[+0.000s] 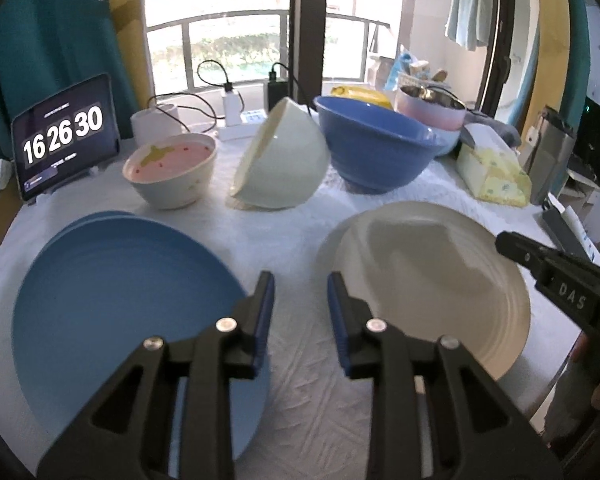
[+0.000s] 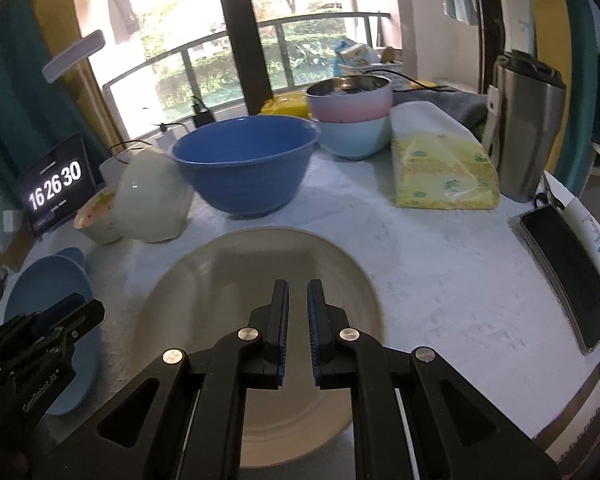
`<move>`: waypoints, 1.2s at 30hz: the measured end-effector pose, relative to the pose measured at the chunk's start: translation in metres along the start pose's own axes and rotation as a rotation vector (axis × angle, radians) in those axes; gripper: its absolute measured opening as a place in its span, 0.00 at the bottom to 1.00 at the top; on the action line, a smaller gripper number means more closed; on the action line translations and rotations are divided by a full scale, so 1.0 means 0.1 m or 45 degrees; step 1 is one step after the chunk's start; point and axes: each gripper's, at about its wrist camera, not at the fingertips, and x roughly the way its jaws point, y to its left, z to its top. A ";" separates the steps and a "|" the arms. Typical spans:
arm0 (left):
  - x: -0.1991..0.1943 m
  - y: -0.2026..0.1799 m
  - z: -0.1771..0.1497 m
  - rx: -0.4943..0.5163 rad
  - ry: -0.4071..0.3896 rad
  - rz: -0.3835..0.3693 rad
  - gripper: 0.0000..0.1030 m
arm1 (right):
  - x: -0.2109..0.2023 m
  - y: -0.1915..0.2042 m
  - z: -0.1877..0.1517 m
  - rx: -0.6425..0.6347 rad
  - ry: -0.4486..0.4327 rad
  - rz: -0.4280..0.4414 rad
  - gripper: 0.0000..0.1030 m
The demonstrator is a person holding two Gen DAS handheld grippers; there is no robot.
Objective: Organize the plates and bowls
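Note:
Two stacked blue plates (image 1: 120, 300) lie at the left, under my left gripper (image 1: 300, 284), which is open with only tablecloth between its fingers. A cream plate (image 1: 420, 280) (image 2: 240, 272) lies at the right. My right gripper (image 2: 298, 286) hovers over its middle, shut, with nothing held; its tip (image 1: 504, 242) shows over the plate's right rim. Behind stand a pink-lined bowl (image 1: 172, 172), a pale green bowl (image 1: 284, 160) tipped on its side, and a big blue bowl (image 2: 244, 164). The left gripper (image 2: 86, 312) shows over the blue plates (image 2: 56, 280).
A pink bowl stacked in a light blue one (image 2: 352, 116) stands at the back right. Beside it are a tissue pack (image 2: 440, 168), a steel tumbler (image 2: 528, 128) and a phone (image 2: 568, 280) near the right edge. A tablet clock (image 1: 64, 136) and chargers stand behind.

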 end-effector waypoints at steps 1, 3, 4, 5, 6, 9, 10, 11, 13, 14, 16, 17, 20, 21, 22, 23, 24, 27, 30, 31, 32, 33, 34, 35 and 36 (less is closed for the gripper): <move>-0.05 0.04 0.00 -0.005 -0.013 0.003 0.28 | 0.00 0.05 0.00 -0.007 0.004 0.009 0.10; -0.14 0.12 -0.01 -0.019 -0.052 0.006 0.29 | -0.02 0.15 -0.01 -0.035 0.000 0.023 0.10; -0.16 0.15 -0.02 -0.026 -0.061 0.009 0.29 | -0.04 0.21 -0.01 -0.051 -0.005 0.029 0.10; -0.20 0.21 -0.03 -0.044 -0.067 0.015 0.29 | -0.04 0.27 -0.01 -0.061 -0.007 0.037 0.10; -0.22 0.25 -0.04 -0.056 -0.072 0.015 0.30 | -0.05 0.31 -0.02 -0.065 -0.006 0.042 0.10; -0.29 0.38 -0.06 -0.088 -0.091 0.027 0.35 | -0.04 0.44 -0.03 -0.086 0.001 0.058 0.10; -0.31 0.43 -0.07 -0.099 -0.093 0.029 0.36 | -0.04 0.50 -0.04 -0.099 0.003 0.064 0.10; -0.32 0.46 -0.08 -0.106 -0.094 0.031 0.37 | -0.04 0.55 -0.05 -0.110 0.005 0.068 0.10; -0.36 0.54 -0.10 -0.122 -0.104 0.042 0.37 | -0.04 0.63 -0.06 -0.124 0.010 0.074 0.10; -0.37 0.57 -0.11 -0.127 -0.109 0.047 0.37 | -0.03 0.68 -0.07 -0.132 0.014 0.078 0.10; -0.40 0.63 -0.12 -0.139 -0.121 0.059 0.38 | -0.04 0.76 -0.08 -0.148 0.019 0.082 0.10; -0.42 0.67 -0.12 -0.147 -0.130 0.067 0.38 | -0.04 0.80 -0.08 -0.156 0.019 0.083 0.10; -0.46 0.78 -0.14 -0.168 -0.148 0.087 0.38 | -0.03 0.89 -0.10 -0.177 0.024 0.087 0.10; -0.47 0.83 -0.15 -0.178 -0.152 0.096 0.38 | -0.03 0.92 -0.10 -0.182 0.026 0.088 0.10; -0.48 0.87 -0.16 -0.188 -0.154 0.101 0.38 | -0.02 0.96 -0.11 -0.189 0.031 0.089 0.10; -0.49 0.92 -0.17 -0.197 -0.156 0.106 0.38 | -0.01 0.99 -0.11 -0.194 0.035 0.089 0.10; -0.49 0.94 -0.18 -0.203 -0.158 0.112 0.38 | -0.01 1.03 -0.12 -0.200 0.037 0.091 0.10; -0.53 1.07 -0.21 -0.224 -0.166 0.135 0.38 | 0.02 1.12 -0.14 -0.214 0.048 0.097 0.10; -0.55 1.18 -0.25 -0.241 -0.170 0.156 0.38 | 0.04 1.22 -0.16 -0.230 0.056 0.106 0.10; -0.56 1.20 -0.26 -0.247 -0.169 0.161 0.38 | 0.05 1.24 -0.17 -0.234 0.061 0.109 0.10; -0.56 1.25 -0.27 -0.256 -0.170 0.168 0.38 | 0.06 1.27 -0.18 -0.239 0.064 0.110 0.10; -0.57 1.28 -0.28 -0.263 -0.168 0.176 0.38 | 0.07 1.30 -0.19 -0.244 0.068 0.111 0.11; -0.56 1.33 -0.29 -0.272 -0.166 0.184 0.38 | 0.08 1.33 -0.20 -0.250 0.072 0.113 0.11; -0.57 1.37 -0.30 -0.280 -0.166 0.190 0.38 | 0.09 1.36 -0.20 -0.257 0.076 0.115 0.11; -0.58 1.40 -0.32 -0.282 -0.168 0.196 0.38 | 0.10 1.39 -0.21 -0.265 0.081 0.116 0.11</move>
